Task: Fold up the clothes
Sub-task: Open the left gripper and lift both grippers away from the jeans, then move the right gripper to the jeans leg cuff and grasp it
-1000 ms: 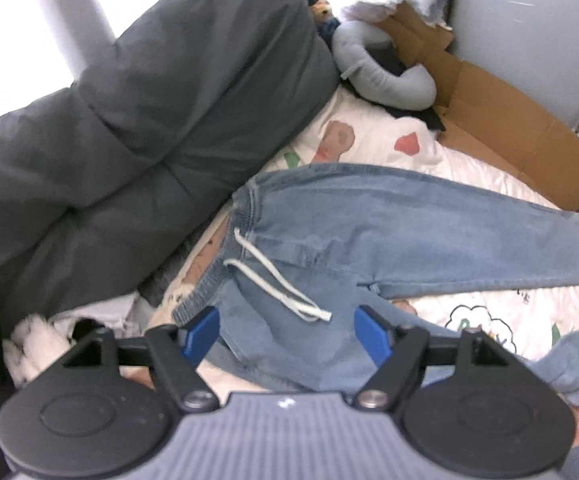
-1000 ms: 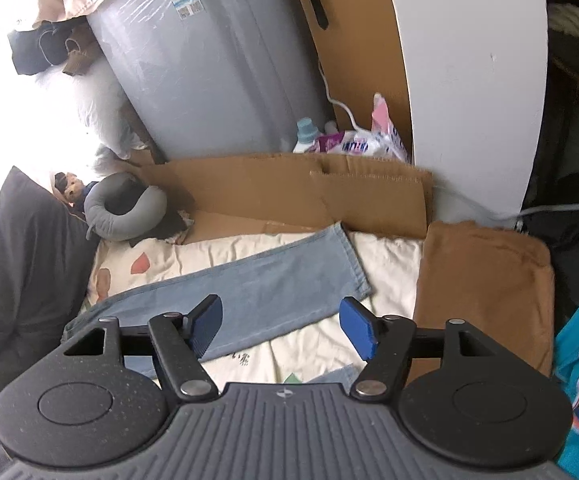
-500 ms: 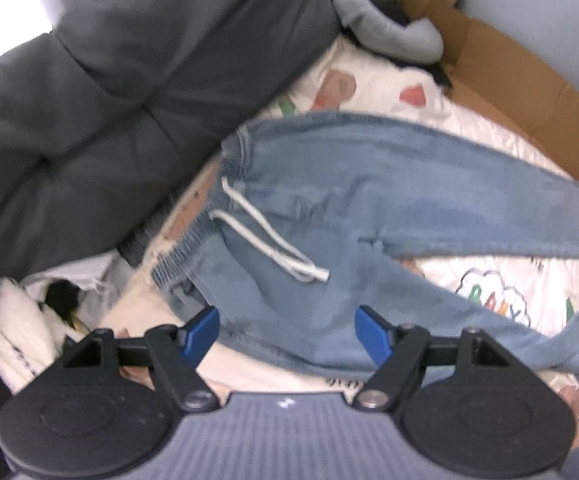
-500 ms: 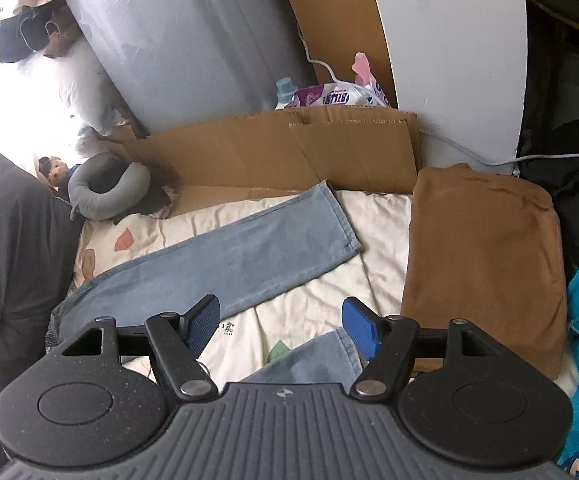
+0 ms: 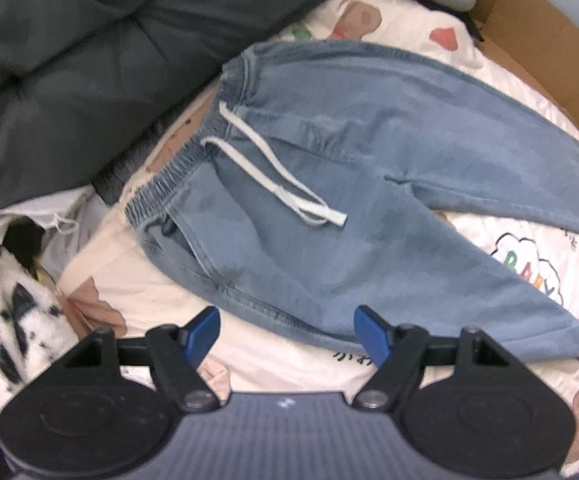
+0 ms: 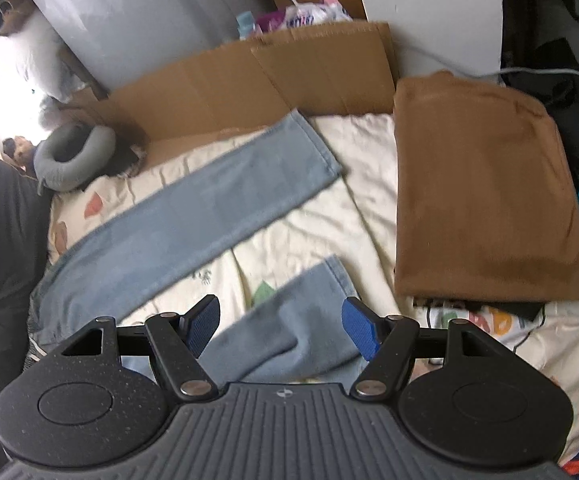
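Observation:
Light blue jeans (image 5: 369, 184) with a white drawstring (image 5: 273, 168) lie spread flat on a cream printed bedsheet (image 5: 529, 264), legs splayed apart. My left gripper (image 5: 287, 334) hovers open above the near edge of the hip and thigh, nothing between its blue pads. In the right wrist view the far leg (image 6: 209, 216) runs diagonally to its cuff, and the near leg's cuff (image 6: 289, 320) lies crumpled just ahead of my right gripper (image 6: 281, 326), which is open and holds nothing.
A dark grey cushion (image 5: 69, 60) borders the waistband side. A folded brown garment (image 6: 481, 200) lies right of the leg cuffs. Cardboard (image 6: 289, 76), a grey neck pillow (image 6: 73, 156) and a grey appliance (image 6: 149, 8) line the far edge. Spotted fabric (image 5: 5, 312) sits at left.
Both grippers have dropped and tilted down toward the bed. The left one now frames the hip area closer; the near leg's cuff has come into the right wrist view.

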Demonstrator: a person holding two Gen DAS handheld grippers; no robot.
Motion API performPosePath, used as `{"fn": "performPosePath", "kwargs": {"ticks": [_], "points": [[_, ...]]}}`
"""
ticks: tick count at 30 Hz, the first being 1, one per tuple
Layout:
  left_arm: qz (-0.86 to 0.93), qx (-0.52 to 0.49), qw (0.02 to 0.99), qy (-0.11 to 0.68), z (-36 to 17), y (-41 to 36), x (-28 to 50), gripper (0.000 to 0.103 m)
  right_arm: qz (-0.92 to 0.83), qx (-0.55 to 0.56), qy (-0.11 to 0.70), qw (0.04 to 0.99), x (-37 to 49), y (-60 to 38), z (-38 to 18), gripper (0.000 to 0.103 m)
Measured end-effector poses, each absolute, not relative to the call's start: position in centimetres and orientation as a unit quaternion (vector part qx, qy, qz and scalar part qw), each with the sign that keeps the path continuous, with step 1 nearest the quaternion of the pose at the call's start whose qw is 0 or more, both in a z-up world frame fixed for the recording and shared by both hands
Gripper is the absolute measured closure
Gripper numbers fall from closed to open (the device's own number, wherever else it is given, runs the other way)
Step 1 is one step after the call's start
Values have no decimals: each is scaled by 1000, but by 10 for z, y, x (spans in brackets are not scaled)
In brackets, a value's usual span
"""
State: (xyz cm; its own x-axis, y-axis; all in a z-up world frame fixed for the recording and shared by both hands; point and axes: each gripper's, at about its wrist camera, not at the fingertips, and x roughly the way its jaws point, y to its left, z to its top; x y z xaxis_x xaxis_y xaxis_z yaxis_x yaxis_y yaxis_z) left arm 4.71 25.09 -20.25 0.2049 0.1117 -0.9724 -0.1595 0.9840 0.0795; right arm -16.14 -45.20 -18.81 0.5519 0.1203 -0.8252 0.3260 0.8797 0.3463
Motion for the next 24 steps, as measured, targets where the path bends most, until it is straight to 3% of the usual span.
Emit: {"fn": "performPosePath", "kwargs": {"ticks": [24], "points": [[93,-45,761,641,-301,277,58,27,-77,259,524,808,-148,-419,-324,30]]}}
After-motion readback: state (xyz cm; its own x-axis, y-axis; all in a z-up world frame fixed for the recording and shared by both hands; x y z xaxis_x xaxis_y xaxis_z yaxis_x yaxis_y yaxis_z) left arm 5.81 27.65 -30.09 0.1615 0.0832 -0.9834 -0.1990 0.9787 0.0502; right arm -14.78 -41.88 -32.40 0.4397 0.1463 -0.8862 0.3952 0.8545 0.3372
